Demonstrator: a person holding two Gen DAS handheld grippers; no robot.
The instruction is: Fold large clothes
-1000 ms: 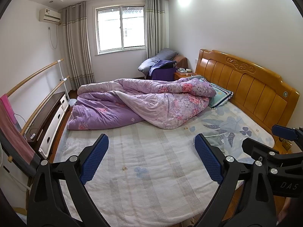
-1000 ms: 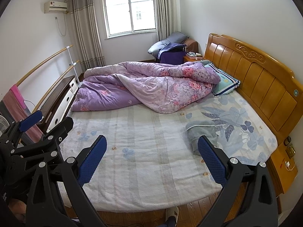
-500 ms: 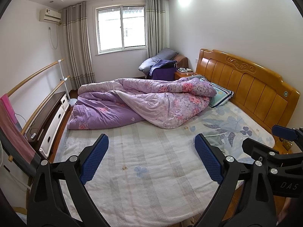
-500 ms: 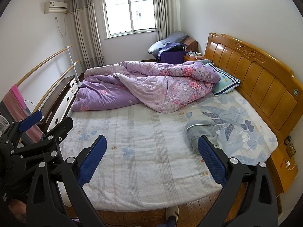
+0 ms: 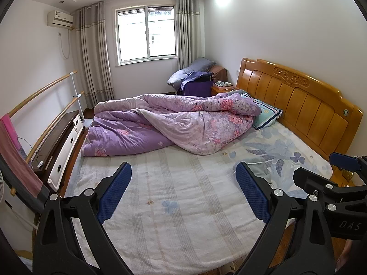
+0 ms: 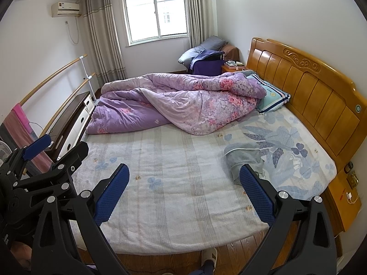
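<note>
Poised above the near edge of the bed, with folding yet to begin. Left gripper and right gripper both raised side by side, jaws spread wide, holding nothing. Task's garment, a grey piece with pale piping, lying crumpled on the right half of the bed, just ahead of the right gripper's right-hand finger and touched by neither tool; in the left wrist view, only partly visible behind a blue pad. Not spread flat, no fold made, so apparently the whole job left: pick up, lay out on the striped blanket, smooth, fold. Heaped across the far half of the bed, a purple floral quilt, well apart from the garment, beside a pillow against the wooden headboard. At the foot of the bed, a slippered foot on the wooden floor.
</note>
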